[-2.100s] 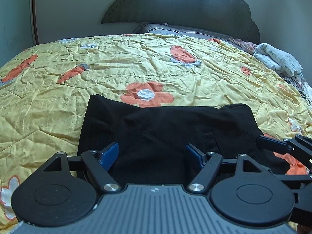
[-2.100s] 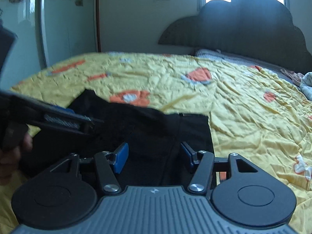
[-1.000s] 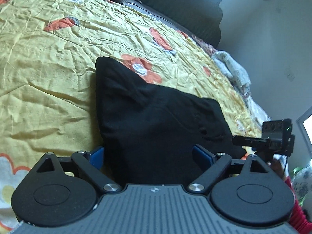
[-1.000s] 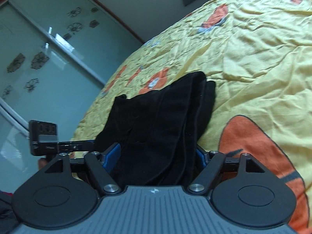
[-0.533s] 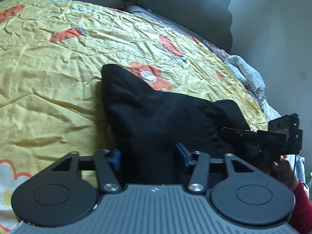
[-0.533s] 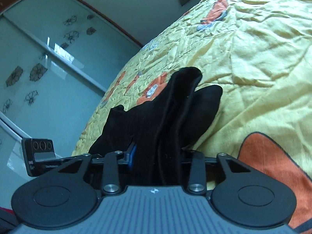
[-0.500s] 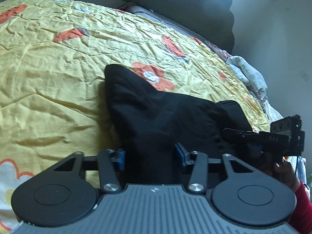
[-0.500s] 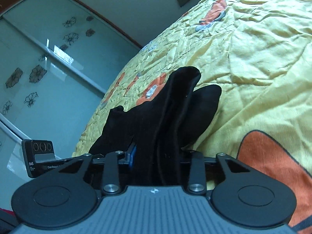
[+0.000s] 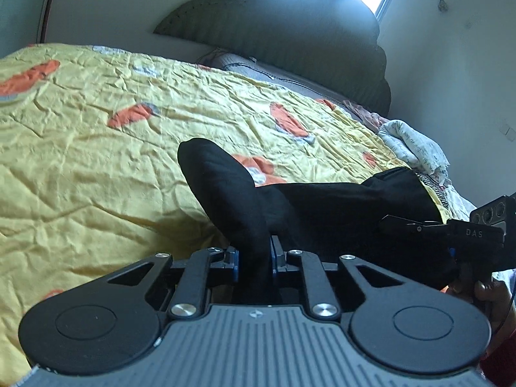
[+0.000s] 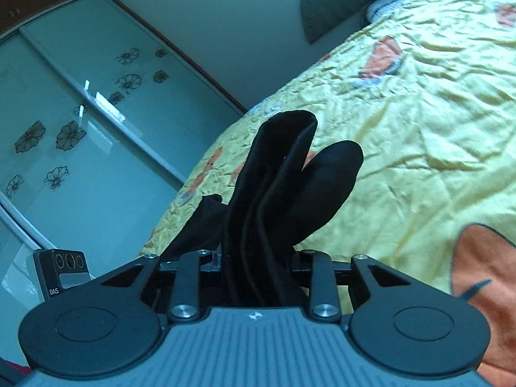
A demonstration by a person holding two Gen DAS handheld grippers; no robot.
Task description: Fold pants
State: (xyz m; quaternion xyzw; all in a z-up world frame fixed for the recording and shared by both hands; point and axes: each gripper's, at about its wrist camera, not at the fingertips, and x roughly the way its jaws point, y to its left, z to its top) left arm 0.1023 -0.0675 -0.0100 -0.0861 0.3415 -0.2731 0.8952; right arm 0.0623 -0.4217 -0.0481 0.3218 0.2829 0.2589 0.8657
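The folded black pants lie on the yellow flowered bedspread. My left gripper is shut on the near left edge of the pants, and the pinched cloth stands up in a ridge. My right gripper is shut on the thick stacked layers at the other end, which bunch upward between its jaws. The right gripper's body also shows at the right edge of the left wrist view. The left gripper's body shows at the lower left of the right wrist view.
A dark padded headboard stands at the far end of the bed. A white patterned cloth lies at the bed's right edge. Glass wardrobe doors with flower prints stand beyond the bed's left side.
Both grippers have closed from open onto the ends of the pants. The gripped cloth has risen and bunched up, and both cameras have tilted.
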